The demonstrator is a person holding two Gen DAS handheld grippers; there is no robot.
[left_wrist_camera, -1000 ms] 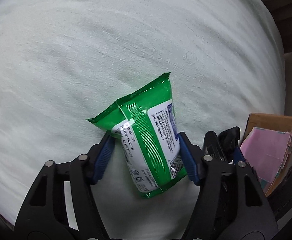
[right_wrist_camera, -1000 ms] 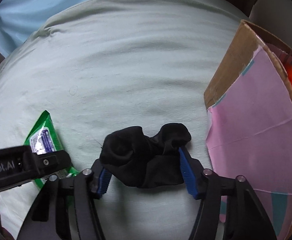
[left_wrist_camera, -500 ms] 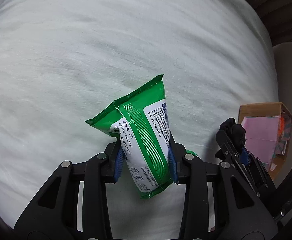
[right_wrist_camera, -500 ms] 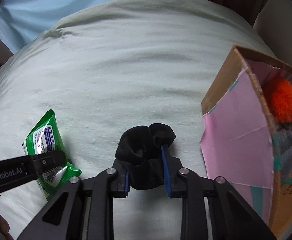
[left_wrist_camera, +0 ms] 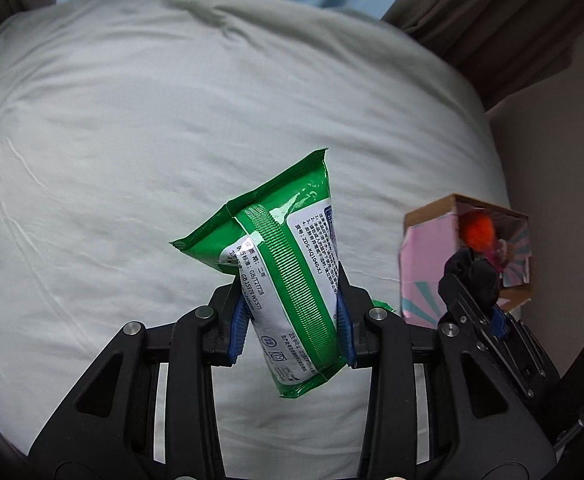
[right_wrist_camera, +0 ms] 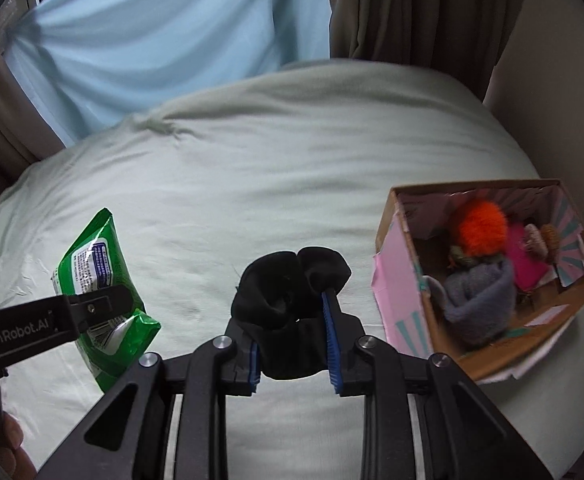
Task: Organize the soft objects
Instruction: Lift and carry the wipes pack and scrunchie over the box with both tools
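My left gripper is shut on a green wet-wipe pack and holds it up off the pale green bed cover. The pack also shows at the left of the right wrist view. My right gripper is shut on a bunched black sock, lifted above the bed. The sock and right gripper show at the right of the left wrist view. An open cardboard box with pink sides stands at the right, holding an orange pom-pom, a grey knit piece and other soft items.
The box also shows in the left wrist view near the bed's right edge. A light blue curtain and brown drapes hang behind the bed. A beige wall lies to the right.
Both grippers have closed, the left on the wipe pack and the right on the sock, and have lifted them off the bed. The box interior has come into view.
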